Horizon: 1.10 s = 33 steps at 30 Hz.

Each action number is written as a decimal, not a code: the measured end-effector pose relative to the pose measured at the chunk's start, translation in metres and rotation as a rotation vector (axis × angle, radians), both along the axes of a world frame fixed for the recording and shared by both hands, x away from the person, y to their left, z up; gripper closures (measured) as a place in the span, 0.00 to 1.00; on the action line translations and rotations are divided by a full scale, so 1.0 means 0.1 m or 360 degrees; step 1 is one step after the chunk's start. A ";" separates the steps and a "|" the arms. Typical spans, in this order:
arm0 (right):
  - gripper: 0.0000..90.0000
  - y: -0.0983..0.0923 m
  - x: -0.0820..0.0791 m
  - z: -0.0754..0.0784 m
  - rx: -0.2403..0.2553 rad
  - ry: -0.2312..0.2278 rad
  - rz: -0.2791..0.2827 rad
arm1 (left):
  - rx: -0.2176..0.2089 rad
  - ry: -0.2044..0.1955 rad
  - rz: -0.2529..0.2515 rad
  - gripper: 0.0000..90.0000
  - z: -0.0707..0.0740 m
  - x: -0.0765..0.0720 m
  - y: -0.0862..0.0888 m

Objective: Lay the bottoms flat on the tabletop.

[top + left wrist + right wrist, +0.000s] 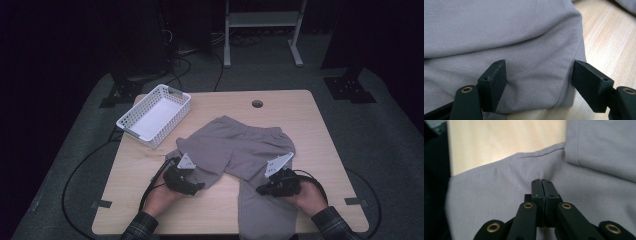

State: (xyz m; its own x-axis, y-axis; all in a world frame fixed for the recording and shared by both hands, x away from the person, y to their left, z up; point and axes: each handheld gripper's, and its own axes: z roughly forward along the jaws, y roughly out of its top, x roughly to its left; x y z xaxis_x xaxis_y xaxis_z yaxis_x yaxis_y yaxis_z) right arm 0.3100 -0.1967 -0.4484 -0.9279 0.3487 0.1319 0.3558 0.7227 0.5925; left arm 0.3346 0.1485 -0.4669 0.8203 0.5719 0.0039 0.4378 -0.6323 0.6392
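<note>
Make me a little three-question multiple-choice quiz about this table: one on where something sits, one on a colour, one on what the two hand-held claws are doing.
1. Where does the white basket sit on the table?
A. far left corner
B. near right corner
C. on top of the shorts

2. What colour are the shorts?
A. red
B. grey
C. dark blue

3. How do the jaws of the two grippers stand?
A. both wide apart
B. left gripper apart, right gripper closed together
C. left closed, right apart

Answers:
1. A: the high view shows the basket at the table's far left corner, apart from the cloth.
2. B: the fabric is grey in all three views.
3. B: in the left gripper view the jaws stand apart over a corner of the cloth; in the right gripper view they meet on the fabric, which puckers there.
</note>
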 end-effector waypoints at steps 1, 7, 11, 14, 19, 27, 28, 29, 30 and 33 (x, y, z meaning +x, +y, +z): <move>0.99 0.01 -0.03 0.00 0.0001 0.0006 0.0027 | 0.0001 0.0000 0.0000 0.31 0.00 0.00 0.00; 0.99 0.08 -0.25 0.01 0.0022 0.0062 0.0137 | -0.0004 0.0003 0.0003 0.31 0.00 0.00 0.00; 0.99 0.10 -0.40 0.03 0.0043 0.0101 0.0226 | -0.0008 0.0005 0.0006 0.31 0.00 0.00 0.00; 0.99 0.14 -0.54 0.03 0.0064 0.0152 0.0317 | -0.0001 0.0004 0.0001 0.31 0.00 0.00 0.00; 0.74 0.21 -0.68 0.04 0.0087 0.0137 0.0421 | 0.0001 0.0005 0.0001 0.31 0.00 0.00 0.00; 0.60 -0.22 -0.23 0.15 0.0139 -0.0108 -0.0044 | 0.0003 0.0003 -0.0001 0.31 0.00 0.00 0.00; 0.60 -0.22 -0.23 0.15 0.0139 -0.0108 -0.0044 | 0.0005 0.0000 -0.0002 0.31 0.00 0.00 0.00; 0.60 -0.29 -0.13 0.11 0.0108 -0.0095 -0.0099 | 0.0002 0.0003 -0.0001 0.31 0.00 0.00 0.00; 0.59 -0.32 -0.10 0.08 0.0082 -0.0098 -0.0133 | 0.0002 0.0003 -0.0002 0.31 0.00 0.00 0.00; 0.60 -0.41 -0.07 0.02 0.0019 -0.0092 -0.0171 | -0.0001 0.0003 -0.0002 0.31 0.00 0.00 0.00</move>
State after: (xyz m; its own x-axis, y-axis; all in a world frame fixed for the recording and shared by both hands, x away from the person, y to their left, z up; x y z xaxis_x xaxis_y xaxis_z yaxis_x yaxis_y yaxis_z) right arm 0.3033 -0.2374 -0.4464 -0.8915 0.4452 0.0837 0.3957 0.6752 0.6225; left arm 0.3345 0.1487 -0.4668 0.8209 0.5710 0.0020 0.4384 -0.6324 0.6386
